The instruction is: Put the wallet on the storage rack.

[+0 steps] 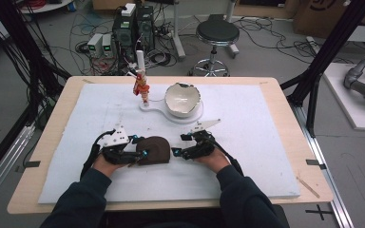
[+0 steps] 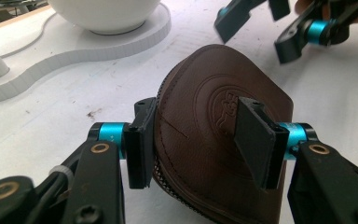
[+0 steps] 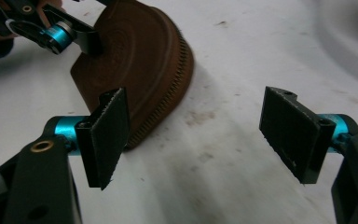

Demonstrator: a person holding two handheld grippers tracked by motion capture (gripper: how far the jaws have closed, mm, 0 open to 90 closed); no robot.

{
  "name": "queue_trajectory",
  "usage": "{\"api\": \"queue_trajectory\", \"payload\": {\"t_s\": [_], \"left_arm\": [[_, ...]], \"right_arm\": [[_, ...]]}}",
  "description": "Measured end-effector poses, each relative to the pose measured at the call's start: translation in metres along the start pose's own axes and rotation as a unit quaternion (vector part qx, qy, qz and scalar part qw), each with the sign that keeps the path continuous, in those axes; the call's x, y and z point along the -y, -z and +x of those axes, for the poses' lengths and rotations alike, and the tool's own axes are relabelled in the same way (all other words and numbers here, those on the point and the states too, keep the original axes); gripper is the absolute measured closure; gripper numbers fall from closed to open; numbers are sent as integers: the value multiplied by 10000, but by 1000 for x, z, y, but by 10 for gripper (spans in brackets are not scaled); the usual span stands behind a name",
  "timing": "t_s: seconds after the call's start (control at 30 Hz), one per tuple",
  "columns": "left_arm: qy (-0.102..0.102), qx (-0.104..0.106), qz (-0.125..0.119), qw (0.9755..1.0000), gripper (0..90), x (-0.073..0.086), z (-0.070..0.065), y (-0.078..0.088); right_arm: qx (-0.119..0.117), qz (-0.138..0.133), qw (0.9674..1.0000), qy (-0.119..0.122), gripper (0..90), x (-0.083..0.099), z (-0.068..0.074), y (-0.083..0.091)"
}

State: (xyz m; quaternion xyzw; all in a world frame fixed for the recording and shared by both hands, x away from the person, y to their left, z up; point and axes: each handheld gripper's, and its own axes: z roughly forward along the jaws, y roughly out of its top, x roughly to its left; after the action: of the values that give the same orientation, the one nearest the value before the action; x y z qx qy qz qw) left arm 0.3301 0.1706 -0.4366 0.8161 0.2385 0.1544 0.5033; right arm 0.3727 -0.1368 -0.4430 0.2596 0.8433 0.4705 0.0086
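1. The high view sits above the person's side of the tabletop [image 1: 266, 156], looking forward and down. It takes in the whole board, both forearms coming in from the bottom edge, and the floor beyond the far edge.
2. The left gripper view rides on the left claw [image 2: 198, 144] and looks low along its two black jaws, very near the brown leather pouch [image 2: 214, 154], facing the white bowl [image 2: 105, 14] and its base.
3. The right gripper view rides on the right claw [image 3: 200, 140], close over the white surface, angled down toward the pouch.
4. All three views share the pouch; each gripper view also catches the other claw at its upper edge.
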Motion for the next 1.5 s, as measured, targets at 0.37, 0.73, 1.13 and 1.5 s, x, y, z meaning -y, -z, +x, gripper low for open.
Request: {"api": "queue_trajectory", "payload": {"t_s": [0.37, 0.73, 1.13, 1.5], "left_arm": [[549, -53, 150, 9984, 394, 4, 6, -3], [1117, 434, 118, 9927, 419, 7, 14, 0], [314, 700, -223, 9968, 512, 3, 4, -1], [340, 592, -298, 9972, 450, 2, 3, 1]], "right_arm": [[-415, 141, 9982, 402, 580, -6, 11, -18], [-332, 131, 9956, 862, 641, -8, 15, -13], [-873, -81, 9961, -120, 309, -5, -1, -20], [-1270, 82, 9919, -10, 500, -8, 2, -20]]}}
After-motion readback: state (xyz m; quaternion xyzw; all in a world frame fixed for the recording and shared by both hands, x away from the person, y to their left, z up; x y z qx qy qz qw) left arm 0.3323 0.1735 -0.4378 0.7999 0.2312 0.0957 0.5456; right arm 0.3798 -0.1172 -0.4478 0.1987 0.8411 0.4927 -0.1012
